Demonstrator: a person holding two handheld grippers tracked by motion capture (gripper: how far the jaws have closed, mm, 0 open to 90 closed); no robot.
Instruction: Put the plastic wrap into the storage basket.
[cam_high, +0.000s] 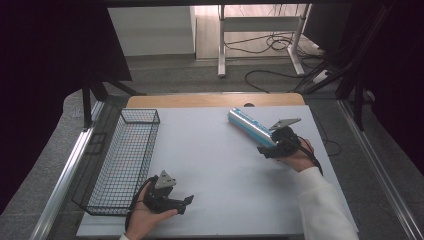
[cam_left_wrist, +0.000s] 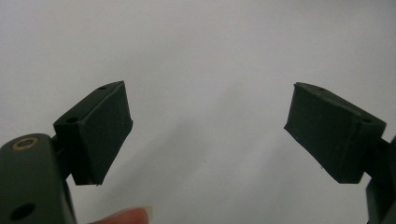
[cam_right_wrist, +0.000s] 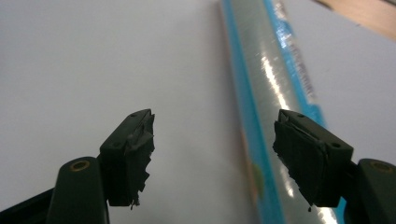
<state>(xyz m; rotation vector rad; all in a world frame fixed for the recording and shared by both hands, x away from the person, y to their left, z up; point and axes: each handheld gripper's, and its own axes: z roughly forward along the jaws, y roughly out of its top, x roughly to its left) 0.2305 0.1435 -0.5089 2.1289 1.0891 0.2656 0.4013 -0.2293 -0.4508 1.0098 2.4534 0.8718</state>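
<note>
A white sheet covers most of the bench (cam_high: 220, 175), with a strip of bare wood showing along the far edge. On the left side of the bench stands a black wire basket (cam_high: 122, 160), long and narrow, running from the near left corner toward the far edge. Just beside its near right corner, the person's left hand (cam_high: 145, 217) holds the left tool (cam_high: 186, 202) low over the white sheet, pointing to the right; in the left gripper view its jaws stand wide apart with bare white surface between them, and a fingertip (cam_left_wrist: 128, 215) shows at the bottom edge. On the right side of the bench lies a roll in clear, shiny wrapping with blue stripes (cam_high: 250, 126), set at a slant with its far end toward the middle of the far edge and its near end at the right tool (cam_high: 265, 149). The right hand (cam_high: 295, 157), in a white sleeve (cam_high: 322, 205), holds that tool against the near end of the roll. In the right gripper view the jaws are spread, and the roll (cam_right_wrist: 271, 93) runs away from the camera close to the right-hand jaw, which overlaps it; whether that jaw touches the wrapping cannot be told. The pads (cam_right_wrist: 135, 158) on these jaws look torn and ragged at their edges.
</note>
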